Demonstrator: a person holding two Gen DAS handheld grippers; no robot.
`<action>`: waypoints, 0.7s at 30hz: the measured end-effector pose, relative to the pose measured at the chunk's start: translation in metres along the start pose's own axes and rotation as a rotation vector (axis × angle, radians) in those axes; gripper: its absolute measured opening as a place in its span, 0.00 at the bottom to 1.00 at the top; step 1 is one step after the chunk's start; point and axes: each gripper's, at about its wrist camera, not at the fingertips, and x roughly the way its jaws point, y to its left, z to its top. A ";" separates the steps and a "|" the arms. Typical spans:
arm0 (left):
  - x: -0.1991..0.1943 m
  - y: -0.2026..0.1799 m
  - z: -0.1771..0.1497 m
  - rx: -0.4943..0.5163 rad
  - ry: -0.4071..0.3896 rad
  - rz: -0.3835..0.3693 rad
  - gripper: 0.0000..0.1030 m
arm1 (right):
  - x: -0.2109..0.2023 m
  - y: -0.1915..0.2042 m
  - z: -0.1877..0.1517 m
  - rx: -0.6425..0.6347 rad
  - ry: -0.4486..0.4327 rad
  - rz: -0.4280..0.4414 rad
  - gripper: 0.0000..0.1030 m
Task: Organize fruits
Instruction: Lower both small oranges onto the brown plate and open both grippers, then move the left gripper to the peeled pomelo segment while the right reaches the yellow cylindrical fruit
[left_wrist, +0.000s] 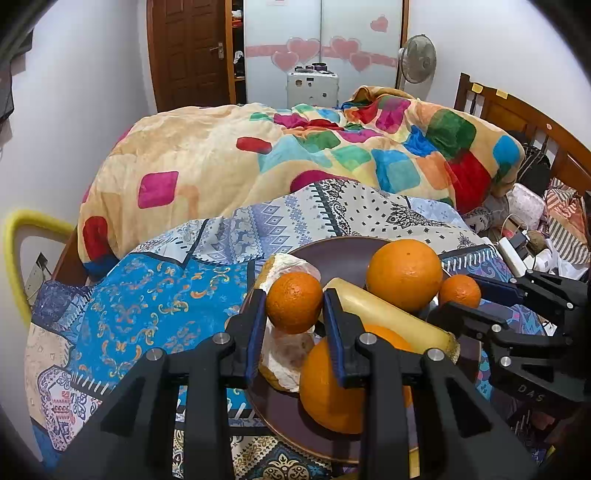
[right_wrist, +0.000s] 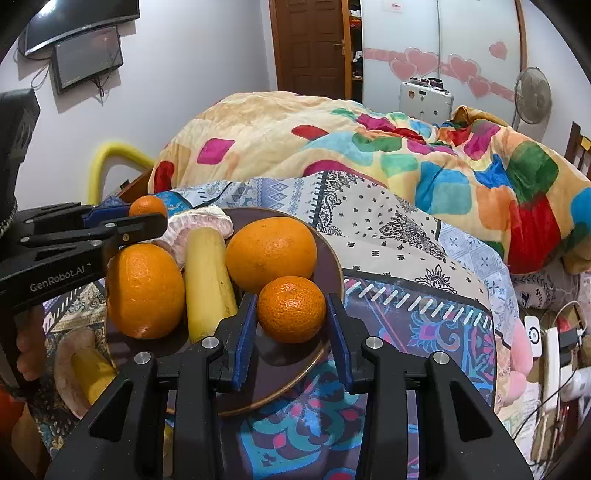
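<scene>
Two grippers work over a dark plate (right_wrist: 334, 266) that sits on a bed, on a blue patterned sheet (left_wrist: 155, 295). Behind it a colourful checked blanket (left_wrist: 332, 155) is heaped up; further back stand a wooden door (left_wrist: 188, 51), a fan (left_wrist: 417, 59) and a wardrobe with pink hearts (left_wrist: 321, 51). To the right of the plate lie a white power strip and cables (right_wrist: 550, 354) — near but not touching it.

The plate is crowded: two big oranges (right_wrist: 271, 253) (right_wrist: 146, 290) with a pale yellow banana (right_wrist: 207, 277) lying between them, and a piece in white foam netting (right_wrist: 199, 225) at the far rim.

The left gripper (left_wrist: 294, 306) is clamped on a small mandarin (left_wrist: 294, 302), its blue pads pressing both sides, just above the plate's left edge and in front of the netted piece. The right gripper (right_wrist: 291, 317) brackets another mandarin (right_wrist: 291, 309) at the near rim; the left pad touches it, but a sliver of gap shows on the right, so I cannot tell whether it is gripped. Both mandarins are bright orange, with dimpled skin.
</scene>
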 end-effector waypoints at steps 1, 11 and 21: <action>0.000 0.000 0.000 0.001 -0.001 0.003 0.30 | 0.000 0.001 0.000 -0.003 -0.001 -0.004 0.34; -0.010 0.002 0.000 -0.013 -0.015 -0.002 0.43 | -0.012 0.005 0.002 -0.021 -0.049 -0.027 0.49; -0.061 0.008 -0.027 0.024 -0.043 0.006 0.46 | -0.046 0.019 -0.008 -0.065 -0.083 -0.026 0.49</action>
